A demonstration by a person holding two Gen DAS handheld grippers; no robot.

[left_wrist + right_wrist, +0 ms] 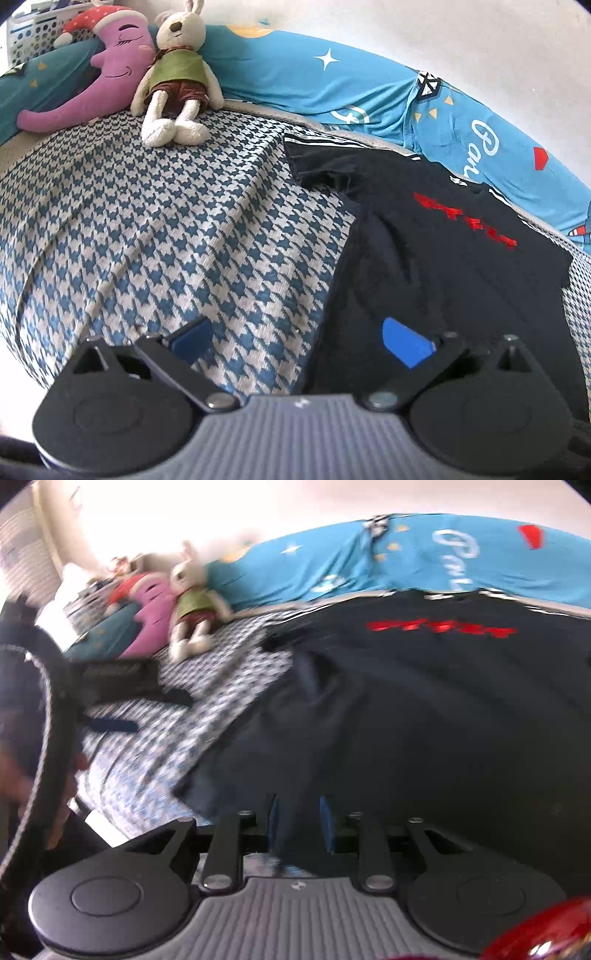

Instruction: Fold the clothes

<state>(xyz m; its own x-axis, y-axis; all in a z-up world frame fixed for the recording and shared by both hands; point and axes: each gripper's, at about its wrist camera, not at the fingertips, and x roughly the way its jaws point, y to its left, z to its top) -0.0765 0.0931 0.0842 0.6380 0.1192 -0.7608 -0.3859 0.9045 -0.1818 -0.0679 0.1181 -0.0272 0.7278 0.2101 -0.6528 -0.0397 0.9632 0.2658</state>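
A black T-shirt (443,258) with red lettering lies spread on a blue-and-white houndstooth bed cover (166,229). My left gripper (299,341) is open and empty, hovering above the shirt's near left edge, with one blue pad over the cover and the other over the shirt. In the blurred right wrist view the same shirt (424,709) fills the right side. My right gripper (301,823) sits low at the shirt's near hem with its jaws narrowed around dark fabric; whether they pinch it is unclear. The left gripper (110,686) shows at the left, over the cover.
A white rabbit plush (175,81) and a purple moon pillow (99,77) sit at the far left of the bed. A bright blue printed quilt (369,88) runs along the far edge by the wall. A white basket (33,33) stands at the far left corner.
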